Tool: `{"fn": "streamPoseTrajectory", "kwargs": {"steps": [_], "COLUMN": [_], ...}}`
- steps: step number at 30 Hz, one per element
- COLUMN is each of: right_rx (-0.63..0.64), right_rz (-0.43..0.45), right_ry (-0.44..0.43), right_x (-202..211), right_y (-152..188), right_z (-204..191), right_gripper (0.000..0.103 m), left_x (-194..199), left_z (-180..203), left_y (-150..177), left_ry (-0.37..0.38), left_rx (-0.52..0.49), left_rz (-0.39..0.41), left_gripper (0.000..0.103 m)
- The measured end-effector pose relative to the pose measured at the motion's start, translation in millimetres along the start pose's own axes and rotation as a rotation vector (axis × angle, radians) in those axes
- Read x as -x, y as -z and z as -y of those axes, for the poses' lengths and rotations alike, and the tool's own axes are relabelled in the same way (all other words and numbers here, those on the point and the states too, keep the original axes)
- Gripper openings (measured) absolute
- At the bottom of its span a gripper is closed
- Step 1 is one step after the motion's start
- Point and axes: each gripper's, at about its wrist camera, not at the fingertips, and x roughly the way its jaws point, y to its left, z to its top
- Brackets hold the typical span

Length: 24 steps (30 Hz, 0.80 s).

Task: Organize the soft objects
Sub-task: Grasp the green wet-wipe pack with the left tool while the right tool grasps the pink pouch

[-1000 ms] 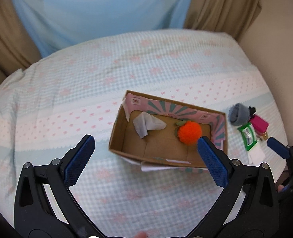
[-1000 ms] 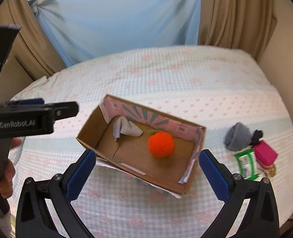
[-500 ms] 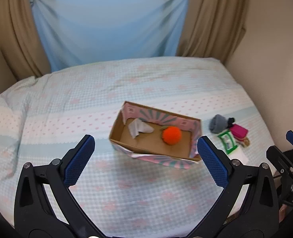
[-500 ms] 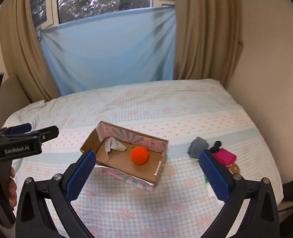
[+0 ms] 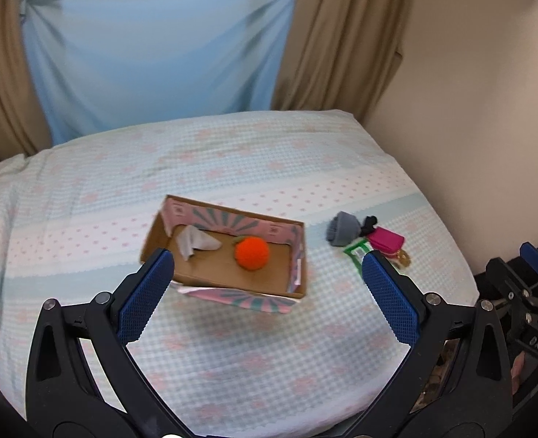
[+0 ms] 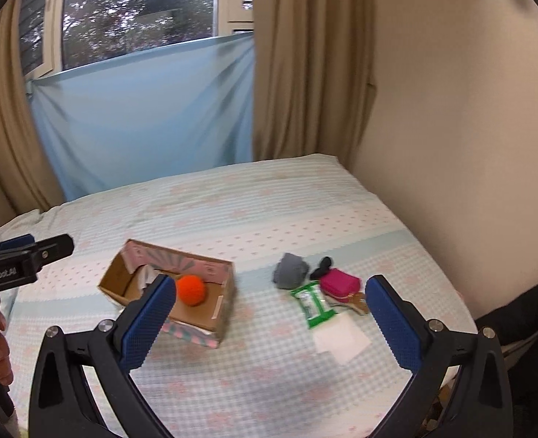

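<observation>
A cardboard box [image 5: 159, 233] [image 6: 117, 283] with pink patterned walls sits on the bed and holds an orange woolly ball [image 5: 251, 252] [image 6: 191, 289] and a white cloth [image 5: 194, 241]. To its right lie a grey soft bundle [image 5: 341, 228] [image 6: 290, 272], a black piece [image 6: 321, 266], a pink pouch [image 5: 385, 239] [image 6: 340, 281], a green packet [image 6: 310, 303] and a white square [image 6: 341, 339]. My left gripper [image 5: 265, 266] is open and empty, above the bed in front of the box. My right gripper [image 6: 269, 292] is open and empty, high above the bed's front.
The bed [image 5: 232, 168] has a pale blue checked cover with pink motifs. A beige wall [image 6: 451, 146] runs along its right side. Curtains [image 6: 305, 73] and a blue cloth [image 5: 152, 54] hang behind, under a window [image 6: 141, 11].
Both grippers have pulled back and up from the box, so the box and items look smaller. Both stay open and empty. The objects have not moved.
</observation>
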Motion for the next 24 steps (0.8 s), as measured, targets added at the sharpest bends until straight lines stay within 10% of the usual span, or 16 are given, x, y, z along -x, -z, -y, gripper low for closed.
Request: {"fn": "streamPoseTrajectory", "kwargs": {"steps": [13,24], "right_rx": [0.012,0.123], "right_rz": [-0.030,-0.154], "right_ry": [0.031,-0.079], "right_x": [-40,-161], "right_y": [-14,-35], "right_z": [87,158], "right_gripper": [0.103,0.103], "left_x": [-75,-194], "left_z": [83,175], "left_y": [-6,0], "left_ry": [0.053,0.025], "left_rx": [-0.007,0.033], "left_rz": [-0.102,-0.238], "left_gripper": [0.103,0.102]}}
